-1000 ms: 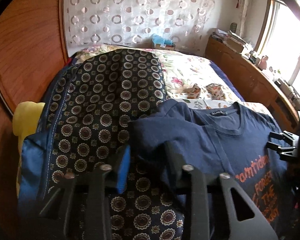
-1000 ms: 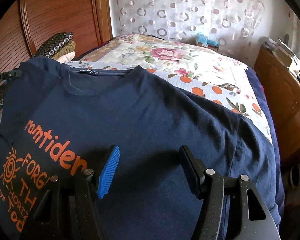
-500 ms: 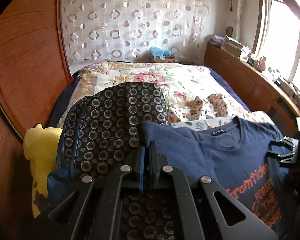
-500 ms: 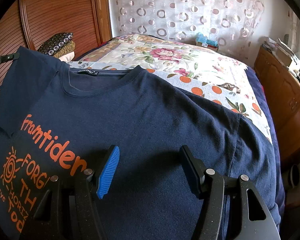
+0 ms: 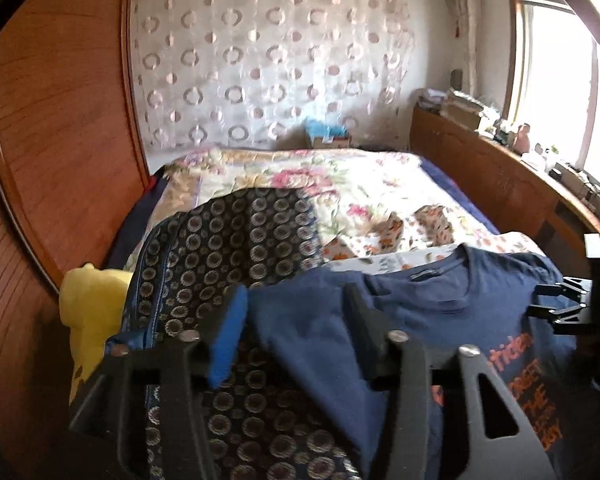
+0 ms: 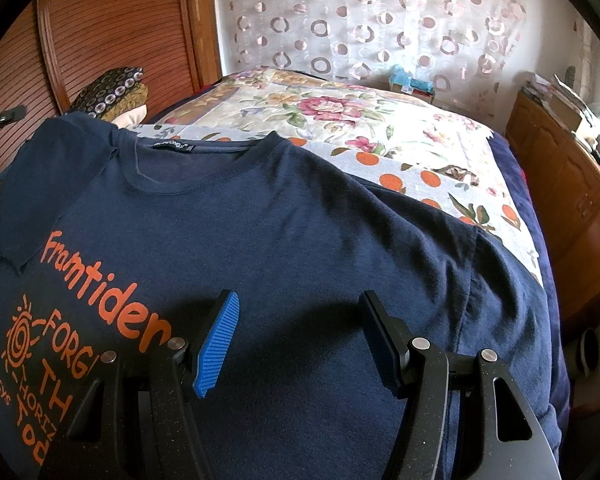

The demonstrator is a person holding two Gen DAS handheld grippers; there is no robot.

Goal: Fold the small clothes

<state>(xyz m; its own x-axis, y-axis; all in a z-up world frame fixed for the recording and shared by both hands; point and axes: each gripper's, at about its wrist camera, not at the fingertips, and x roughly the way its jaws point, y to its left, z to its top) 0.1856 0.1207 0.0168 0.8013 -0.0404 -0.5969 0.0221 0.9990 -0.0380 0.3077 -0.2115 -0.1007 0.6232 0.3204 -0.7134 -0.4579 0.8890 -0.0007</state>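
A navy T-shirt [image 6: 300, 220] with orange print lies face up on the bed, collar toward the far wall. Its left sleeve [image 6: 40, 184] is folded in over the chest beside the print. My left gripper [image 5: 296, 300] hovers above that sleeve [image 5: 300, 332]; its jaws are opening, and the cloth shows in the gap without either pad pressing it. One fingertip [image 6: 4, 118] of it shows at the right wrist view's left edge. My right gripper [image 6: 300, 304] stands open over the shirt's middle, nothing between its fingers. It also shows at the left wrist view's right edge as the right gripper [image 5: 572, 308].
A dark cloth with ring patterns [image 5: 220, 248] and a yellow item [image 5: 88, 304] lie left of the shirt. A floral bedspread [image 5: 340, 184] stretches behind, with small patterned garments [image 5: 432, 220] on it. A wooden wardrobe [image 5: 60, 120] stands left, a wooden shelf [image 5: 500, 184] right.
The left gripper closed on the sleeve, rose, and has now opened, leaving the sleeve lying on the shirt. The right gripper has not moved.
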